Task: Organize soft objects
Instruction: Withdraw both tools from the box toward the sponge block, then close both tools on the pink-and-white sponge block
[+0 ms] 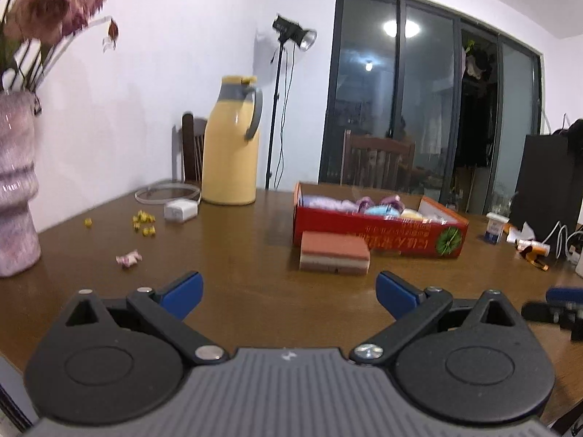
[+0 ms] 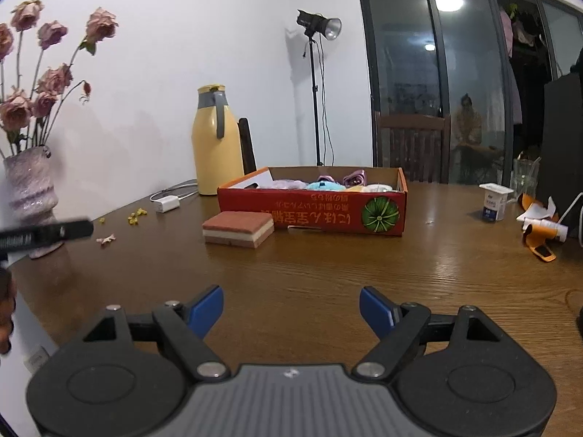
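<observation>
The left claw [image 1: 289,293] is wide open and holds nothing. The right claw [image 2: 291,309] is wide open too, and nothing is between its blue pads. Both hang low over the brown bench [image 2: 328,273] and point at the same spot, so they look ready to pick something up.

The soft thing left out is a sponge [image 2: 238,232] [image 1: 334,254]. It has a red top and pale layers under it. It lies flat on the bench, just beside the front wall of the red box [image 2: 313,211] [image 1: 379,231]. I cannot tell if it touches the box. It is well apart from both claws.

The box is open on top. Inside it are more soft things, purple, blue and pale yellow ones, so I think this is where soft things go. The sponge is probably next, and the claws are open wide so the sponge can fit between the pads.

A yellow jug [image 2: 215,142], a vase with pink flowers [image 2: 31,185], a white charger [image 2: 167,204] and little yellow bits [image 2: 136,215] sit farther back. They are not in the way
</observation>
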### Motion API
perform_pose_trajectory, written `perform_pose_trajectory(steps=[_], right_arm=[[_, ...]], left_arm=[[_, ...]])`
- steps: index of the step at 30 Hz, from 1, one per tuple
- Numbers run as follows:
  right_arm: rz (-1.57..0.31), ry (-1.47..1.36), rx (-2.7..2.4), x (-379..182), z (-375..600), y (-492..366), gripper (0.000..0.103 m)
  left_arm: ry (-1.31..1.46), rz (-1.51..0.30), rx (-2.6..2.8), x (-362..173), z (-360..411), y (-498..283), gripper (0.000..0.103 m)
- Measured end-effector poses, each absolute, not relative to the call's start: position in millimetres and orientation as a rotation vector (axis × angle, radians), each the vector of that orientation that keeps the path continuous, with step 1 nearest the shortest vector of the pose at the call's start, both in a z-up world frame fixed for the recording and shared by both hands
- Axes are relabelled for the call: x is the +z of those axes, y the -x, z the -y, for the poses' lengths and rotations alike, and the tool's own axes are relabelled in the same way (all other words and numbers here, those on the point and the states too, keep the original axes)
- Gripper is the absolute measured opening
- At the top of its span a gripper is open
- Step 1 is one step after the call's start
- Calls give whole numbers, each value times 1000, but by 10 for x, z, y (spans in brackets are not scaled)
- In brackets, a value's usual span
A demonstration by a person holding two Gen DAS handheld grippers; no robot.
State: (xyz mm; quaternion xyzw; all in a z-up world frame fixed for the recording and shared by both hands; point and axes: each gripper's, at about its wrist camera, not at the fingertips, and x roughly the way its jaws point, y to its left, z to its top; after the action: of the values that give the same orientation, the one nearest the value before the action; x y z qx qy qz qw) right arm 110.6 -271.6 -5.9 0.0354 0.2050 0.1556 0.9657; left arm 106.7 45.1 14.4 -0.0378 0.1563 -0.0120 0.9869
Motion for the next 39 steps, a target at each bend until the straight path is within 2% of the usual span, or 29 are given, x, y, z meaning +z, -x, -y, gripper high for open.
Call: perform_pose_trajectory(steps=[7,11,14,18,19,22,23,28,39], right_arm=[[-455,-142,335,-56,2575,-1686,78],[-489,-205,371,-73,2430,-2183,74],[-507,-256,402,-92,2298,-2565,71],[-562,-334,436,-188,2092,-3092,59],[-572,-350,443,-221,2028,-3232,58],[-597,-399,447,-289,1909,-3525,45],[-606,-410,451,-305,1878,-3592,37],[-624,-397,430,-349,1830,-3620,19],[-656,-405,488,-232,2640,-2384,18]], left_arm=[[105,-371,-24,17,-480,-1587,102],[167,-428,-47,0,-513,-2118,83],[232,-459,-101,-18,-560,-2559,78],[277,-498,-132,-54,-589,-3113,70],[290,-516,-146,-73,-596,-3235,67],[357,-597,-190,-168,-625,-3480,45],[373,-621,-212,-211,-629,-3509,34],[419,-633,-225,-214,-669,-3372,33],[461,-652,-363,-132,-188,-2115,32]])
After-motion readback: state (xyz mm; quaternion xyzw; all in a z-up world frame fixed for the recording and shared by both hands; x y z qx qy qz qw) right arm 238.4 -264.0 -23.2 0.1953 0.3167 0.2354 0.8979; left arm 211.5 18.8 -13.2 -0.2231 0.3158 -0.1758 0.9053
